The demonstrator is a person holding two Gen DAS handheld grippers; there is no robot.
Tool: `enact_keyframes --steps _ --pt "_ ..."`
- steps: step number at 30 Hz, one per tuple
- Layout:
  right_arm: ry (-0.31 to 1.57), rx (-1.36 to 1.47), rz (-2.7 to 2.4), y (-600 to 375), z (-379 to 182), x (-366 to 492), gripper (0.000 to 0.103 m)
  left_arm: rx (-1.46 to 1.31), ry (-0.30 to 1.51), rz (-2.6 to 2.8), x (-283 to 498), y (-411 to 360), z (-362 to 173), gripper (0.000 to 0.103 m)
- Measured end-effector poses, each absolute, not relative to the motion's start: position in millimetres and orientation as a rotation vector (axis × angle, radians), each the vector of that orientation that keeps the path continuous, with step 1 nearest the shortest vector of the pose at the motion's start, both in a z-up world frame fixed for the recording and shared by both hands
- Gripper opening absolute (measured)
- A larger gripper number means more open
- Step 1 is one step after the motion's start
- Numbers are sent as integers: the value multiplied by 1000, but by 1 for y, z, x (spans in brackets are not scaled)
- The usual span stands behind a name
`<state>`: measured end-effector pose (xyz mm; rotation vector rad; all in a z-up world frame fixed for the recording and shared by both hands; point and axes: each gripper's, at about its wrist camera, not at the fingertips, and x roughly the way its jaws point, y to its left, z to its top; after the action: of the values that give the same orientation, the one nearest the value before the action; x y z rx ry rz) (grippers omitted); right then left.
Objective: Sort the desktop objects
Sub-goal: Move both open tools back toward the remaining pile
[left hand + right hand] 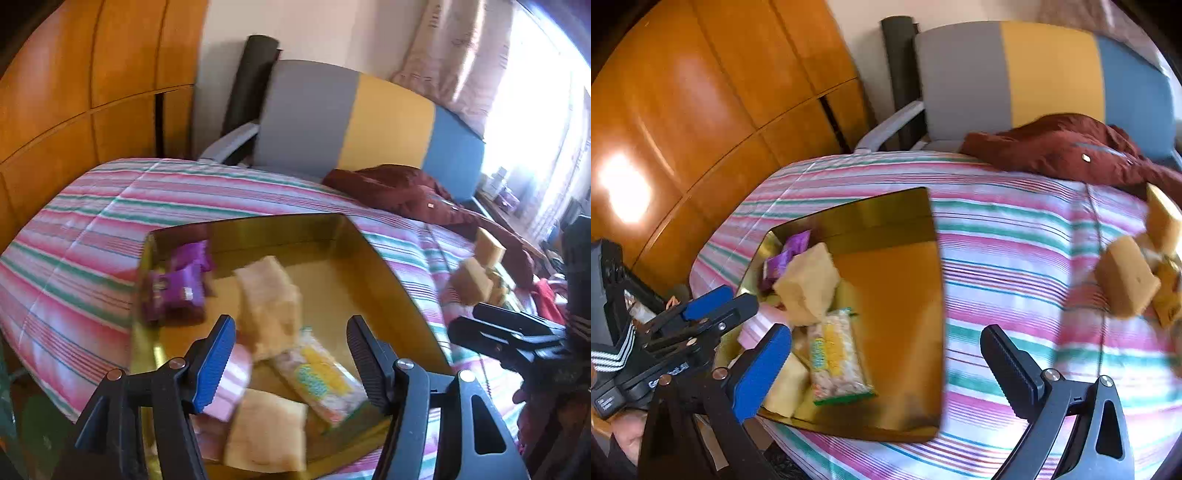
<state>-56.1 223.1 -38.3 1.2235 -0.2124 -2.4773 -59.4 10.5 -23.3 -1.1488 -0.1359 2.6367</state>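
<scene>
A gold tray [384, 273] lies on a striped cloth and holds several snack packs: a purple pack [177, 288], pale bread packs [269, 299] and a yellow-and-white pack [321, 380]. My left gripper [291, 354] hovers open and empty over the tray's near end. It shows at the left edge of the right wrist view [713, 314]. My right gripper [886, 362] is open and empty above the tray's [897, 295] right side. Loose tan packs [1126, 277] lie on the cloth at the right, also seen in the left wrist view [472, 280].
The striped cloth [1015, 236] covers the whole surface. A dark red garment [1063, 147] lies at the back right. A grey, yellow and blue headboard [1034, 70] and an orange wooden wardrobe [701, 110] stand behind.
</scene>
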Motion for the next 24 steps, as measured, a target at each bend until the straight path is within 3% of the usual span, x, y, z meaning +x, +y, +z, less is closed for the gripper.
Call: enact_keyframes --steps 24 --pt "-697 1432 -2809 464 -62 -13 103 -1138 62 2295 -26 147 -30 64"
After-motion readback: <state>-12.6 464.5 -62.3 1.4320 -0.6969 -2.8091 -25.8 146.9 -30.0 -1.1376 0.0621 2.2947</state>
